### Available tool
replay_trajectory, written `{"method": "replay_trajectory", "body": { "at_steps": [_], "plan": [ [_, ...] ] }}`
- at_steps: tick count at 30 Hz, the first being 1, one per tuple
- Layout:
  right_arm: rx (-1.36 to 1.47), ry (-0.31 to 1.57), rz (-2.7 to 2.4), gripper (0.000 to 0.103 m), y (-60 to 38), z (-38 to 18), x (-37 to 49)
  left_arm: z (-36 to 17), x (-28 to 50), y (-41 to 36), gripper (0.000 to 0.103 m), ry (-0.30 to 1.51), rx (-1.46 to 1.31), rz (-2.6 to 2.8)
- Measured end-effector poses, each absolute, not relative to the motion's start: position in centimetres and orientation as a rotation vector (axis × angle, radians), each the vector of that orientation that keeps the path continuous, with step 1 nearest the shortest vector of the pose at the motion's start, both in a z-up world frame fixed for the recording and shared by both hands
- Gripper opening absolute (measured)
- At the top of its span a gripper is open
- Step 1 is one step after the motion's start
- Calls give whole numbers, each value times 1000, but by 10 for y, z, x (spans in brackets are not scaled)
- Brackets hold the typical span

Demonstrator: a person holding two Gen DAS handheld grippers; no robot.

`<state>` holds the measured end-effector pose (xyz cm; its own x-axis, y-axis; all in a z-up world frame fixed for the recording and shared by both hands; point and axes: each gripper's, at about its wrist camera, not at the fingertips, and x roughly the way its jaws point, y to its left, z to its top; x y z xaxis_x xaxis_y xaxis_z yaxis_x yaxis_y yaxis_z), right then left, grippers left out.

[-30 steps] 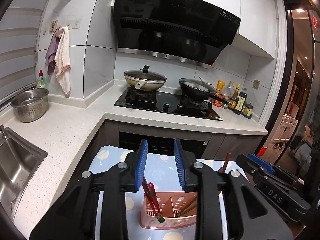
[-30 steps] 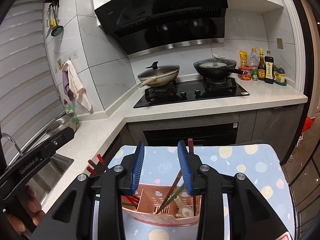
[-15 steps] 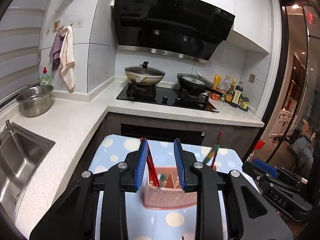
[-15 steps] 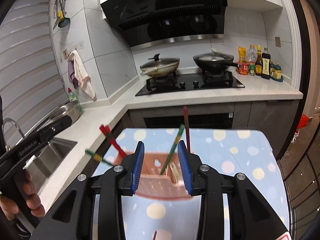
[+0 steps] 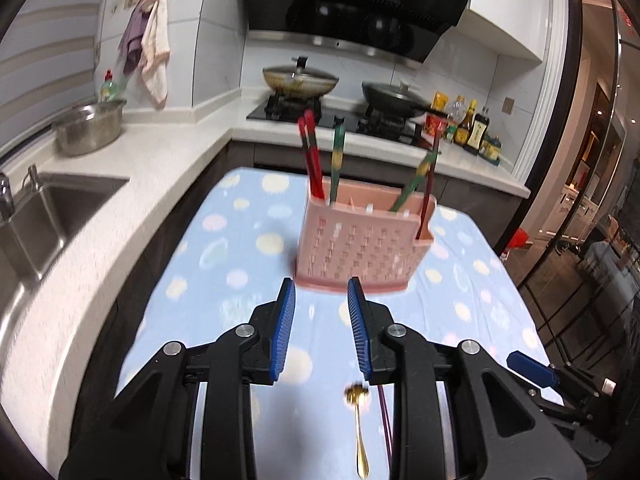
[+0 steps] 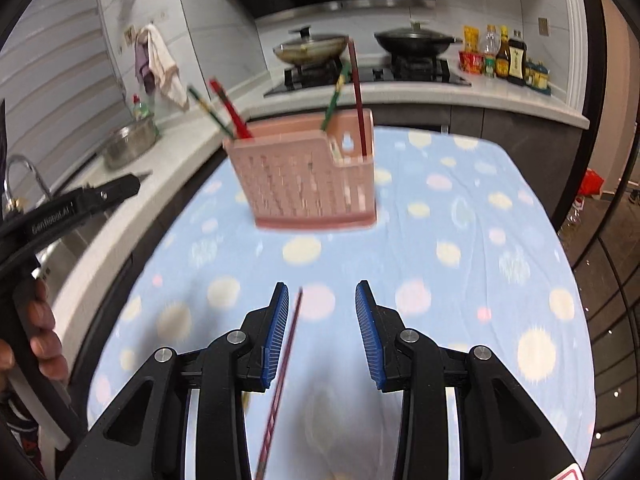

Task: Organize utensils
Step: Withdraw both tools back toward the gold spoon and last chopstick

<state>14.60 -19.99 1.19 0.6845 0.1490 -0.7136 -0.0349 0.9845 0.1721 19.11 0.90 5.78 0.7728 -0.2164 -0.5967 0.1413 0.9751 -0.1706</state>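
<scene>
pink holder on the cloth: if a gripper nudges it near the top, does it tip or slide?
Probably tips. The pink holder looks like thin perforated plastic, so likely light, and it stands tall on a narrow base. The chopsticks lean well above its rim, adding top weight. The cloth under it looks soft, so sliding seems less likely.

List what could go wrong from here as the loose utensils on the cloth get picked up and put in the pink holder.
1. The dark red chopstick lies flat on the spotted cloth, close to one pad of the right gripper; a thin flat stick may slip or roll from the jaws.
2. The gold spoon lies partly under the left gripper, so it could be knocked.
3. The pink holder looks light, with chopsticks already leaning in it; a bump might tip it.
</scene>
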Motion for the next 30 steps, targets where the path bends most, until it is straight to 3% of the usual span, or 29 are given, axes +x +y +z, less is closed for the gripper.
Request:
{"method": "replay_trajectory", "body": {
  "at_steps": [12,23,27,30],
  "plan": [
    [114,1017,195,34,-164,-71,89,-20,137,21,26,847,-125,-136],
    [26,1085,275,34,-131,-90,78,-40,116,25,26,913,-113,-117],
    [2,1089,273,30,-130,-93,81,-39,113,22,26,920,-109,-128],
    [-42,1078,247,15,-131,-93,82,-39,114,20,26,929,-109,-135]
  ]
}}
